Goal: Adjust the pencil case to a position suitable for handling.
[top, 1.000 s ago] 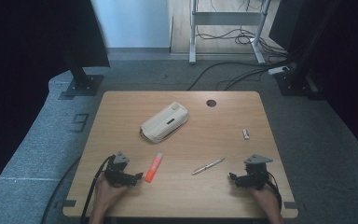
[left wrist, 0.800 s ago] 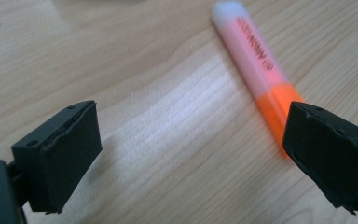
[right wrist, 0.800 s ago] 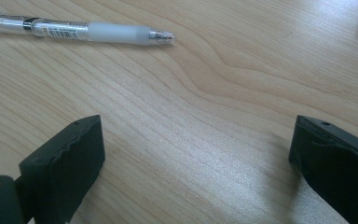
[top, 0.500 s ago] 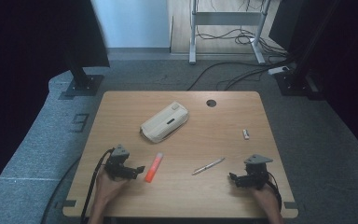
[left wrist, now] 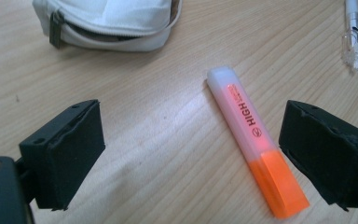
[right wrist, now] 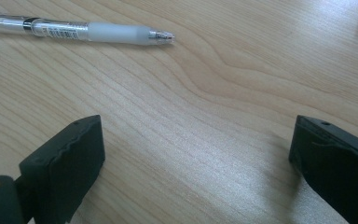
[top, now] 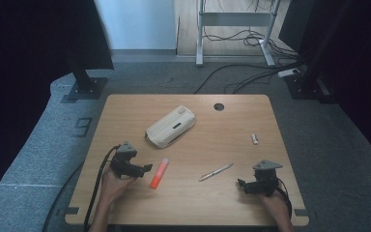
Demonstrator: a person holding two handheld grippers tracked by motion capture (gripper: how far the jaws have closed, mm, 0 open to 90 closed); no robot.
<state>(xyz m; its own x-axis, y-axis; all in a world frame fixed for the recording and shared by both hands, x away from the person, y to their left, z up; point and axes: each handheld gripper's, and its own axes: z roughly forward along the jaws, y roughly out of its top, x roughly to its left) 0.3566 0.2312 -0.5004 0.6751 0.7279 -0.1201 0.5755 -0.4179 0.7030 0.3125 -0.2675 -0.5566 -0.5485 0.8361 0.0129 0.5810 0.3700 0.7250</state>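
Your left tongs (left wrist: 191, 158) stand wide apart, their jaws faced with matte black pads whose edges look rough and moulded. Between them on the table (top: 222, 203) lies the highlighter (left wrist: 256, 140), nearer your right-hand jaw and untouched by either one. It is a flat-sided plastic stick: a frosted, translucent cap glowing pinkish-orange over the tip end, then a solid bright orange body with squared corners, and black lettering reading "HIGH" along its face. In the high view the highlighter (top: 159, 173) sits just beside your left tongs (top: 145, 168), near the front-left of the table.

Your right tongs (right wrist: 196, 163) are also spread open, holding nothing, resting low over bare wood. Ahead of them lies a clear-barrelled pen (right wrist: 79, 30) with a frosted grip and a metal point; from above, the pen (top: 215, 171) lies between your two hands, and the right tongs (top: 244, 185) sit at the front-right.

Behind the highlighter rests a cream fabric pencil case (top: 170, 126), soft and rounded, its zip partly open. A small white object (top: 254, 138) lies toward the right edge.

The table is pale wood-grain laminate with rounded corners and a round cable hole (top: 218, 107). It stands on grey carpet, with dark curtains at both sides and cables trailing on the floor behind.
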